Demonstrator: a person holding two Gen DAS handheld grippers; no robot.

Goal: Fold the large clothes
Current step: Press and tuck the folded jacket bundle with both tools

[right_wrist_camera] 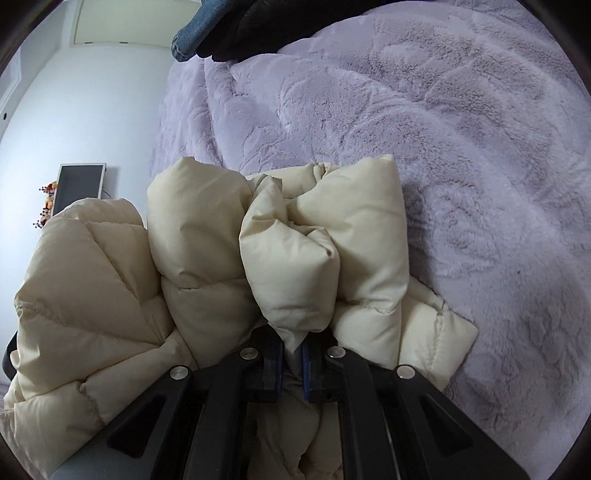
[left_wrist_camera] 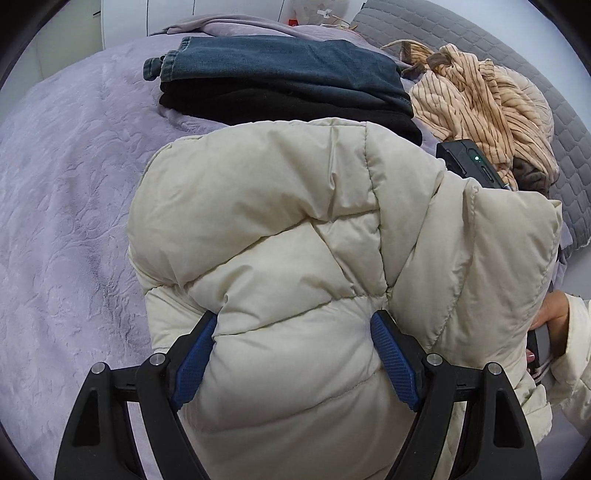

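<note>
A: What carries the clothes?

B: A bed under a lilac plush cover with an embossed pattern.

A: What lies directly on it?

B: A cream puffer jacket near the front; behind it a folded stack, blue jeans over a black garment; to the right a crumpled striped tan garment; a grey quilted pillow at the far right.
</note>
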